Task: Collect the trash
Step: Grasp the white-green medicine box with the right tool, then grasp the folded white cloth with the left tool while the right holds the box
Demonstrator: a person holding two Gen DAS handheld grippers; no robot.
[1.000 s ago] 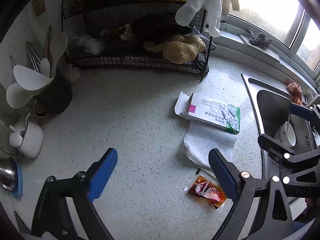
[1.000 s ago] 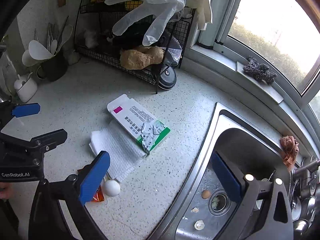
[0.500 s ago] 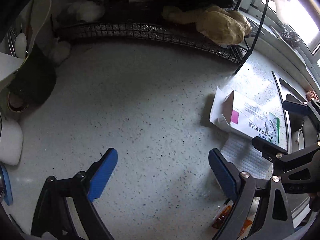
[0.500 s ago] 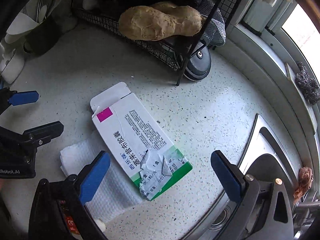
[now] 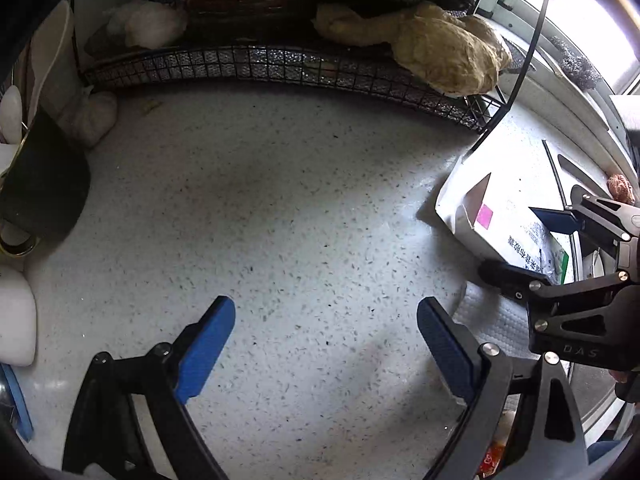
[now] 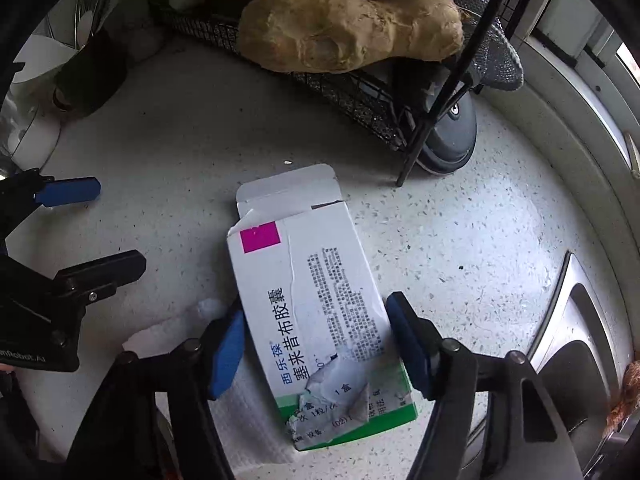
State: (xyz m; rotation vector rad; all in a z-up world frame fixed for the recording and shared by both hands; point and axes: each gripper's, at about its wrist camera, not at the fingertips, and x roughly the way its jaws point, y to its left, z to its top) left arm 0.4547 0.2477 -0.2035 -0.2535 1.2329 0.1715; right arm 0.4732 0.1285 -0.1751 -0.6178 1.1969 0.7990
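My right gripper [image 6: 314,344] straddles the torn medicine box [image 6: 316,304], which lies on the paper towel [image 6: 248,412], jaws closing toward its sides; my left gripper [image 5: 326,344] hangs wide over bare countertop [image 5: 280,208].

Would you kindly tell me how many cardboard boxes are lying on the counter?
1. The torn white-and-green box lies on the counter beside the sink, partly over a paper towel, between the closing right gripper pads. Others may be hidden.

Speckled stone-look counter [image 6: 460,240], faintly glossy; torn matt cardboard box [image 6: 320,304]; embossed paper towel [image 6: 248,420]; black wire-mesh rack [image 5: 280,66]; brushed steel sink [image 6: 576,320].
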